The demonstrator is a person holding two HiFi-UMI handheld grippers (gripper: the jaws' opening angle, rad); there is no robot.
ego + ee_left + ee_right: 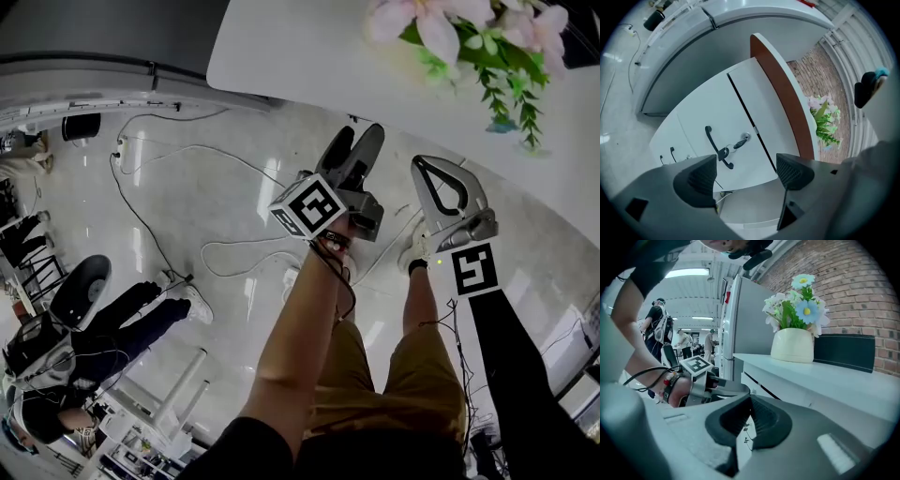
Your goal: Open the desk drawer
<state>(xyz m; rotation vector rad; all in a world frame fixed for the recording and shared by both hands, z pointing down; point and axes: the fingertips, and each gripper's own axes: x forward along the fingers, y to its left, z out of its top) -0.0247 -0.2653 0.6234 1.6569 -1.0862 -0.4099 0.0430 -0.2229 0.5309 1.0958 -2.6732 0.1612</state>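
Ribbed left gripper (746,172) (agape), curved handle (712,140).

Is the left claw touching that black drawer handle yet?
Apart. The left gripper view shows the left claw open and empty, with the drawer handle farther off, beyond its jaws.

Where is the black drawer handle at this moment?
In the left gripper view, the black handle sits on the white drawer front, just left of the key in its lock, ahead of the left gripper's open jaws.
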